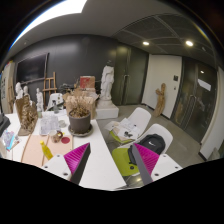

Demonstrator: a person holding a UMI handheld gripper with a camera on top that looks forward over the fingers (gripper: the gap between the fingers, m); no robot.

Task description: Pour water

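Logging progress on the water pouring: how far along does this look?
Nothing looks done. The hand-held gripper is open and empty, raised above the white table; no water vessel is recognisable among the clutter, including the potted plant. Grasping and pouring remain.

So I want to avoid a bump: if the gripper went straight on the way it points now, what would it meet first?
Probably the yellow-green item lying just ahead between the open fingers of the gripper, at the white table's edge. Beyond it sit white chairs. Depth is hard to judge here.

Table clutter too small to identify; gripper finger bases cut off below.
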